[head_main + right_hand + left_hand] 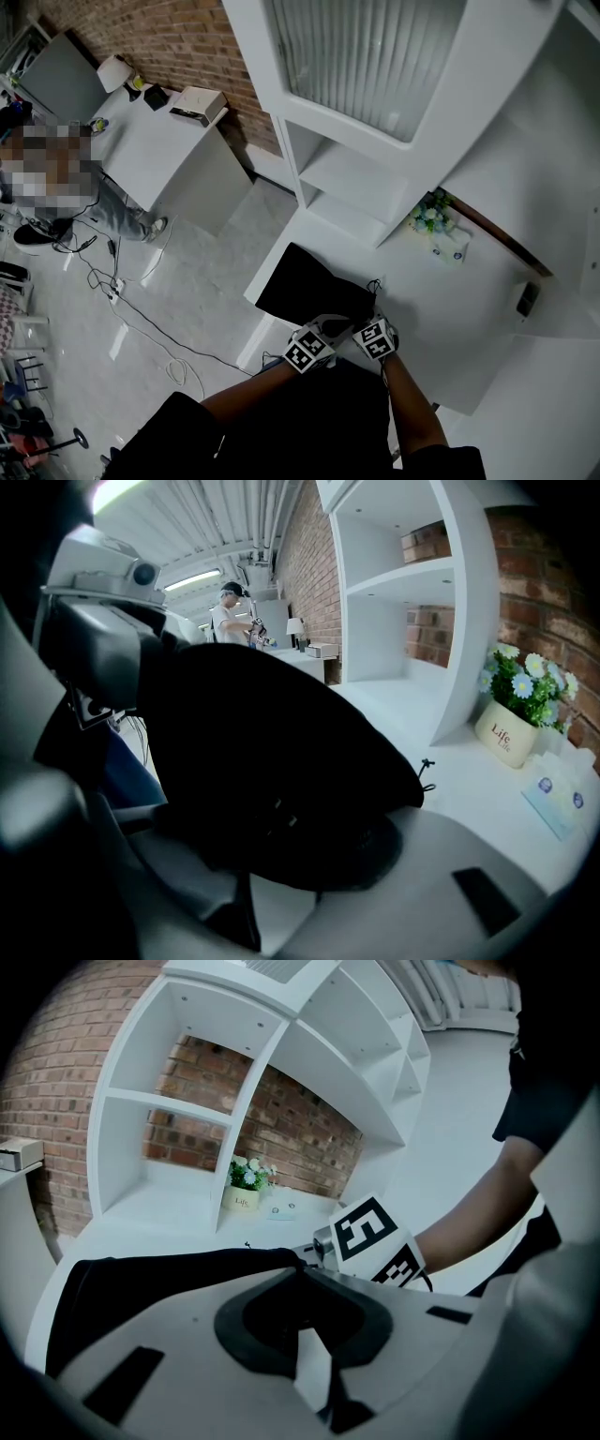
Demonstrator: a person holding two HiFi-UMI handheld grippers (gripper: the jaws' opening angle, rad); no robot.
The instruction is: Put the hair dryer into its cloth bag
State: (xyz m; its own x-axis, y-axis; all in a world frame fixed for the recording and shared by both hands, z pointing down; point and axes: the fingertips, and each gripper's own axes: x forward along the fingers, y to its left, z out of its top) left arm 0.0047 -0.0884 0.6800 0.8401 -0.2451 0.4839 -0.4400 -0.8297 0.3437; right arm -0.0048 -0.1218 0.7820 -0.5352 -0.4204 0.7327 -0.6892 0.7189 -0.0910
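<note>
— Which step?
— Handling the mouth of the black bag [309, 281] on the counter [450, 323]: pinching its rim with the left tongs [302, 1274], clamping a fold with the right tongs [309, 850]. No hair dryer in sight, likely inside already.
— Next?
— Probably drawing the cord [427, 775] tight.

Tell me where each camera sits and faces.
Head view: on the head, steeply down at the cloth bag on the table; forearms, left gripper and right gripper show.
Left gripper view: on that gripper, across the bag toward the shelf unit; own jaws, right forearm show.
Right gripper view: on that gripper, over the bag toward the flower pot; own jaws show.
Shared: both gripper views show bag and flower pot.
</note>
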